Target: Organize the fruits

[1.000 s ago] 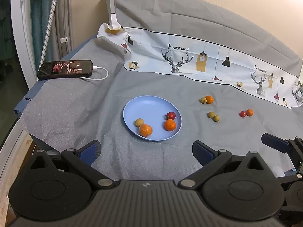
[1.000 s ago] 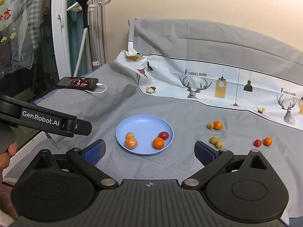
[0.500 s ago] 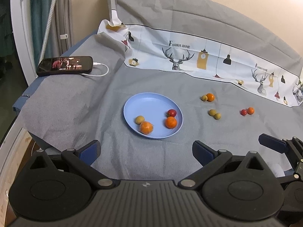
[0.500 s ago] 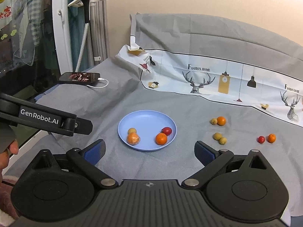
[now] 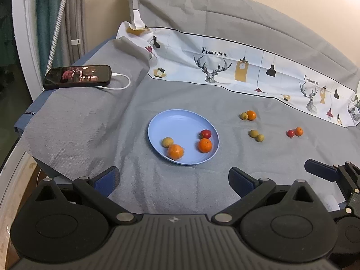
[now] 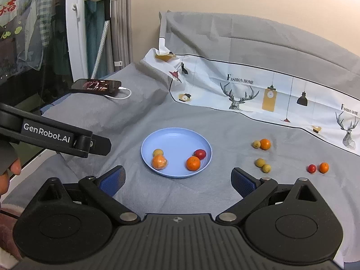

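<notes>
A blue plate (image 5: 180,121) (image 6: 173,139) sits mid-table and holds two oranges (image 5: 175,151) (image 6: 193,163), a red tomato (image 5: 205,133) and a small yellow-green fruit (image 5: 167,142). To its right on the grey cloth lie three pairs: a green fruit with an orange (image 5: 250,115) (image 6: 265,144), two green fruits (image 5: 256,135) (image 6: 262,165), and a tomato with an orange (image 5: 294,132) (image 6: 317,167). My left gripper (image 5: 174,178) is open and empty, short of the plate. My right gripper (image 6: 177,180) is open and empty, also short of the plate.
A phone (image 5: 77,76) (image 6: 96,85) on a white cable lies at the back left. A printed deer cloth (image 5: 225,67) runs along the back. The table's left edge drops off beside the phone. The left gripper's body (image 6: 56,135) shows at the right wrist view's left.
Both grippers have lifted and tilted slightly, so the plate and fruits sit a little higher in the views. Nothing on the table has moved. Both stay open.
</notes>
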### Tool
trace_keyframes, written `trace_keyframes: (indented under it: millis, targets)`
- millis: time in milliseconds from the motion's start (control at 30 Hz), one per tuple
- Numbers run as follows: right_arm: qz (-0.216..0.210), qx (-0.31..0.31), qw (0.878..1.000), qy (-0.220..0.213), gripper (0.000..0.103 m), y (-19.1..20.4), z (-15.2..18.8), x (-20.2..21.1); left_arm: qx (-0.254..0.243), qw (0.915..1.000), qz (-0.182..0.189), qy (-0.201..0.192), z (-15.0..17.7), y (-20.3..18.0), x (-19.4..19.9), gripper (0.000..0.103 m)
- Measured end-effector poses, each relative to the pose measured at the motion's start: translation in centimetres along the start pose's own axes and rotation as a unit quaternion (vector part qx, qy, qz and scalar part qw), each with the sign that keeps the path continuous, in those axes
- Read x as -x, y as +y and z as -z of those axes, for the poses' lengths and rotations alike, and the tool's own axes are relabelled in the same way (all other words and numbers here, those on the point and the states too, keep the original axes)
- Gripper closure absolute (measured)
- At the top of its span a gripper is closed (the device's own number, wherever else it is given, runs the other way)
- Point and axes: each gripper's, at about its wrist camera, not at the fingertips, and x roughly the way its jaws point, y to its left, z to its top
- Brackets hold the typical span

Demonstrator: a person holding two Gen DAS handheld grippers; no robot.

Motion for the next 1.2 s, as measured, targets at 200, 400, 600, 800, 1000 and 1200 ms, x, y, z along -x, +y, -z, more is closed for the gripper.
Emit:
trace_keyframes:
  millis: [200, 400, 600, 800, 1000, 1200]
  targets:
    - [-0.003, -0.005, 1.0, 0.008, 0.003, -0.4, 0.1, -0.7, -0.003, 0.9998, 0.008, 0.017, -0.1, 0.0, -1.1, 0.0]
    - [0.0, -0.029, 0.999, 0.02, 0.003, -1.7, 0.3, -2.1, -0.021, 0.999, 0.015, 0.037, -0.3, -0.9, -2.6, 0.0]
    - [0.022, -0.075, 0.997, 0.03, 0.003, -4.3, 1.1, -4.1, -0.031, 0.9965, 0.029, 0.072, -1.5, -2.0, -5.4, 0.0]
    - [0.078, -0.109, 0.991, 0.029, 0.003, -9.0, 2.1, -6.7, -0.023, 0.9924, 0.043, 0.113, -4.4, -4.9, -10.3, 0.0]
    - [0.157, -0.11, 0.981, 0.038, 0.003, -16.1, 3.7, -13.8, -0.046, 0.9909, 0.032, 0.123, -7.2, -8.8, -15.4, 0.0]
    - [0.171, -0.101, 0.978, 0.062, 0.003, -22.1, 5.1, -23.5, -0.056, 0.9879, 0.012, 0.144, -9.2, -11.8, -20.9, 0.0]
